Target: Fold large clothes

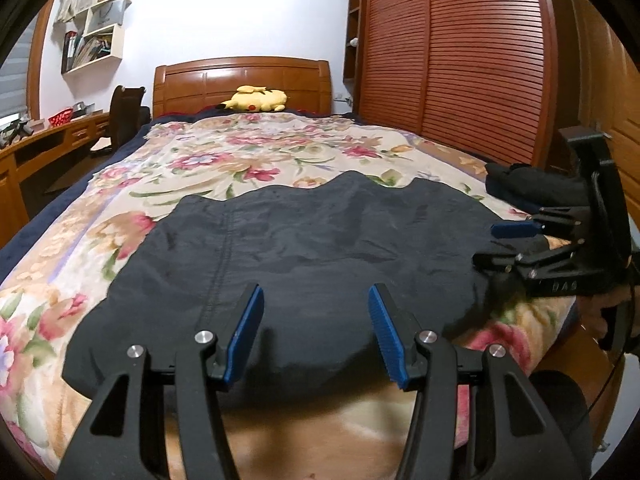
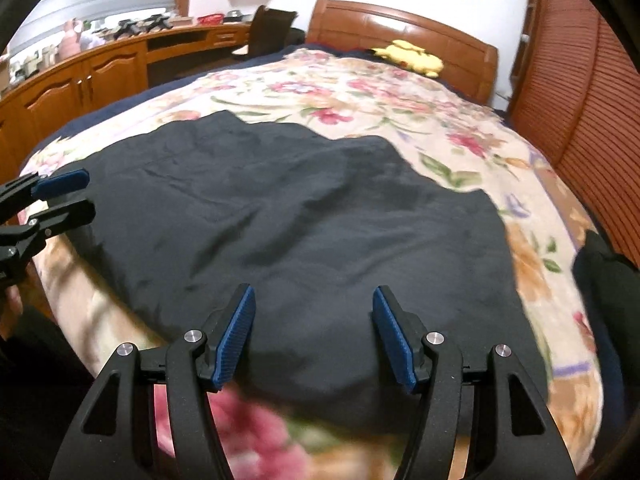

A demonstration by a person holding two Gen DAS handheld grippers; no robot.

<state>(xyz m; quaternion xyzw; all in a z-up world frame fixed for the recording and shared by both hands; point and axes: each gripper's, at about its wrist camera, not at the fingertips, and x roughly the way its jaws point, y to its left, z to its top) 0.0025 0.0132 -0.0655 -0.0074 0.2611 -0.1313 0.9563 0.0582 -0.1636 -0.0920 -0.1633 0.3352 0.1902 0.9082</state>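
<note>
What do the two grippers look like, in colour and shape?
Both the left gripper and the right gripper are matte black plastic. Each has two flat fingers with ribbed blue pads, and round silver bolts at the joints. The right gripper's body carries faint raised letters and a thin black cable.

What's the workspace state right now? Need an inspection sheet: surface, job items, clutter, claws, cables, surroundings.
Surface: bed with a floral blanket, wooden headboard at the far end.
Job's things: dark garment spread flat on the blanket, lightly wrinkled, near edge at the foot of the bed.
Clutter: yellow plush toy by the headboard; pile of dark clothes at the bed's right edge.
Claws: left claw open, nothing between its pads, over the garment's near edge; right claw open, likewise empty.
Cables: thin dark cord below the right claw's handle.
Surroundings: louvred wardrobe doors, wall shelves, wooden desk with a chair.
</note>
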